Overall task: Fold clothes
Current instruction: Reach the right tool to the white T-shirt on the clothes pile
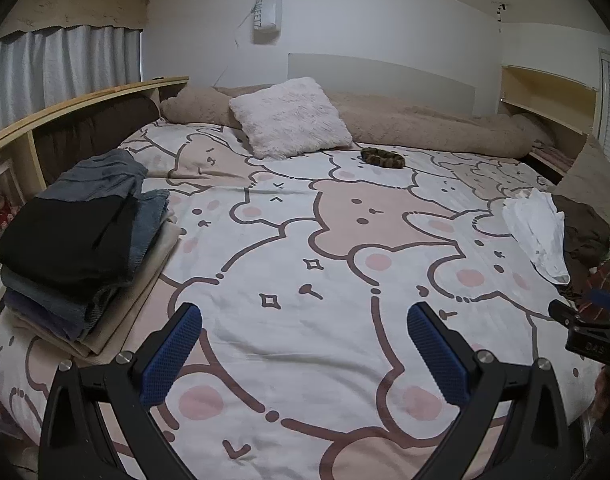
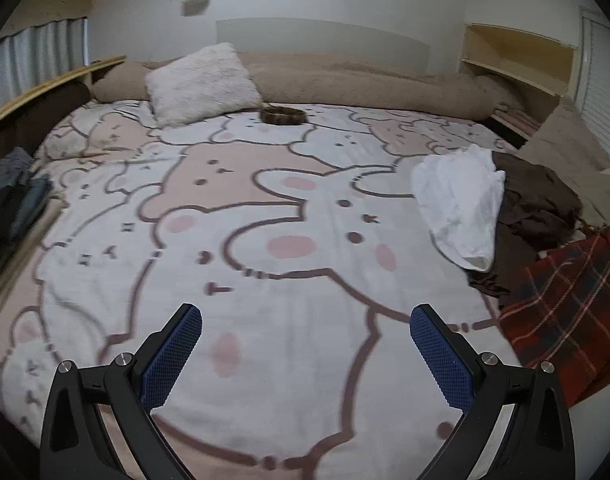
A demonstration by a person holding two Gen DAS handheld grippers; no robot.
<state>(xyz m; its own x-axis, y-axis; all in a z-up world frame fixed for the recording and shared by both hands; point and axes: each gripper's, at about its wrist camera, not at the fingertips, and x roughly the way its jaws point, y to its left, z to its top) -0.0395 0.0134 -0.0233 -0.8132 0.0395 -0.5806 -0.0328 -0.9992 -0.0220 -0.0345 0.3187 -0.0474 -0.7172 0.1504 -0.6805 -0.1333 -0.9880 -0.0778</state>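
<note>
Both grippers empty, hovering over the bed's (image 1: pixel 305 264) near edge. Left gripper (image 1: pixel 305 344): jaws spread wide, nothing between the blue pads (image 1: pixel 171 356). Right gripper (image 2: pixel 305 346): same, jaws wide apart, nothing held; its tip also shows at the right margin of the left wrist view.

Stack (image 1: pixel 77 240) of folded clothes sits at the bed's left edge, against the shelf (image 1: pixel 81 100). Black piece on top, grey and blue-grey pieces under and behind it, beige at the bottom. Judgement: this is the done pile, kept to one side so the middle of the bed stays free as a folding surface.

Unfolded pile lies at the right edge: white garment (image 2: pixel 461 216) crumpled on top of a brown garment (image 2: pixel 541 208), with a red plaid piece (image 2: pixel 565 304) nearer the right front corner. White and brown touch; plaid touches or overlaps brown, cannot tell which.

Pillow (image 1: pixel 291 118) and a small dark ring-shaped object (image 1: pixel 383 158) sit near the head edge, well apart from both piles.

Judgement: between garments; several pieces folded, at least three left. Next move likely calls for the right gripper to reach the white garment, it being nearest and uppermost. Right wrist view is blurred.
</note>
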